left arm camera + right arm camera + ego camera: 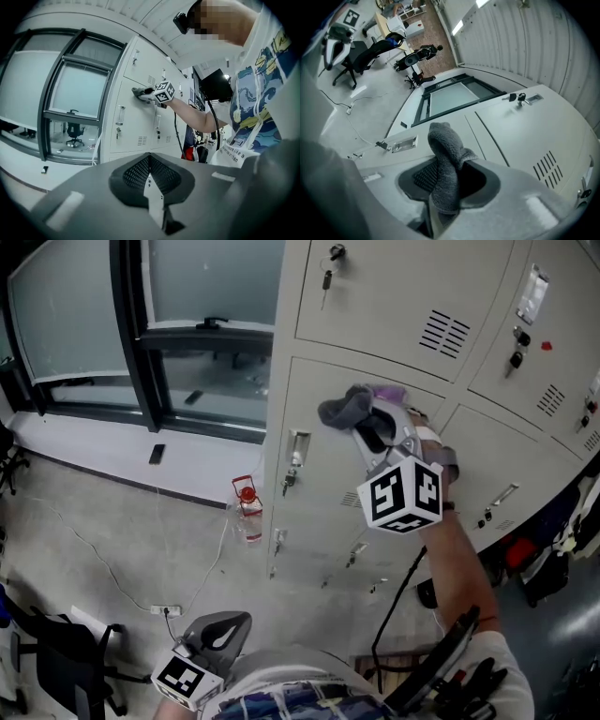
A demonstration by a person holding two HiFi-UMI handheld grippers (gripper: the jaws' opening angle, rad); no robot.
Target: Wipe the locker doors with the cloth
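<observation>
Locker door (323, 493), clamped cloth (343, 411) pointing lengthwise at it

Head view looks steeply down on lockers (319, 521); right gripper view hugs them; left gripper view, well behind the right gripper (364, 426), faces both.

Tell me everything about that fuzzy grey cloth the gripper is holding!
The cloth is dark grey and fuzzy, like soft fleece or towelling. It is bunched up, not spread flat. The right gripper has its jaws shut on the cloth's lower part, and a rounded, folded end sticks out past them. In the head view that loose end seems to press against a pale locker door, near the door's top edge.
</observation>
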